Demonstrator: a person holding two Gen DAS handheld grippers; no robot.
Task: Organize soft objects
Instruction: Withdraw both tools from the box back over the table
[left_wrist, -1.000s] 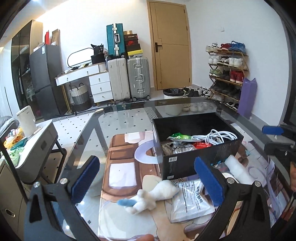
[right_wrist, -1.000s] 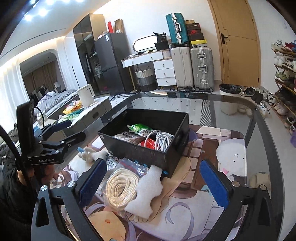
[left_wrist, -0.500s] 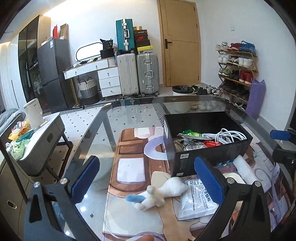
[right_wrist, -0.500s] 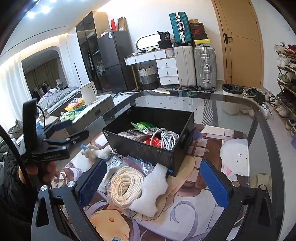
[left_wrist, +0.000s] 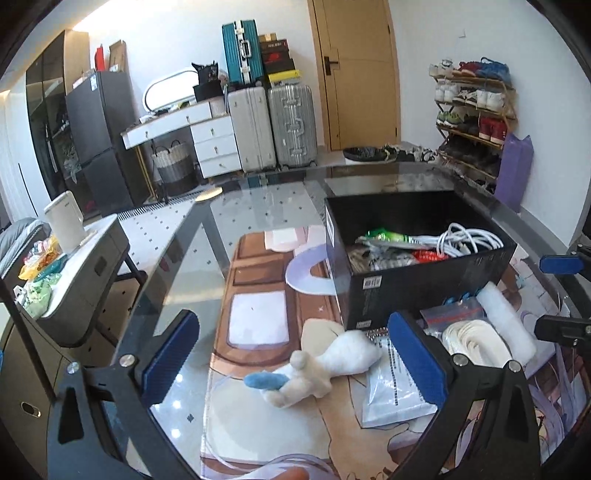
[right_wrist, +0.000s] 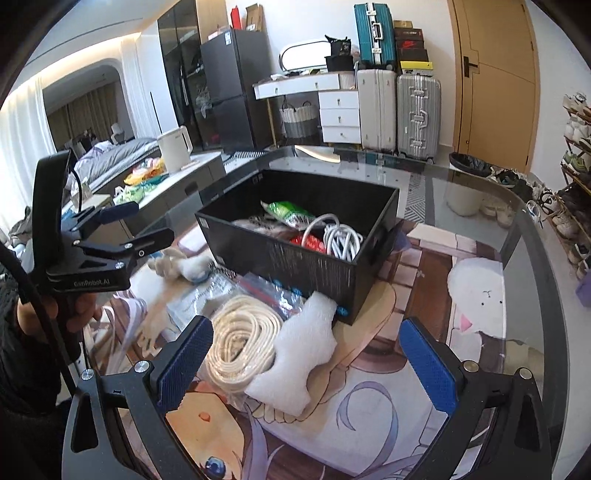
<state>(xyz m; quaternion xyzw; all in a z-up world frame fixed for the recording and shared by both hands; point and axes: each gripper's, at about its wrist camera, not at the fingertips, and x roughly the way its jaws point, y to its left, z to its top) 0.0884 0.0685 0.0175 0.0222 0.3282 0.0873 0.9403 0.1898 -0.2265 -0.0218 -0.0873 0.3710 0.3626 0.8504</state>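
White plush toy with blue tip (left_wrist: 317, 373) lies on the printed mat (left_wrist: 258, 424), just outside the black rectangular box (left_wrist: 417, 291). Coiled cream rope (right_wrist: 240, 339), white foam piece (right_wrist: 299, 354) also unboxed. Box partly filled. Left gripper (left_wrist: 291, 362), right gripper (right_wrist: 306, 365): both spread, empty.

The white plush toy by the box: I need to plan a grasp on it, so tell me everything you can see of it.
The white plush toy is a small soft animal of cream-white fuzzy fabric with a light blue part at one end. It lies flat on its side on the printed mat, just outside the near corner of the black box, apart from the box wall. One end seems to overlap the clear plastic bag of papers. It lies ahead of the open left gripper, between its fingers in that view, but nothing grips it.
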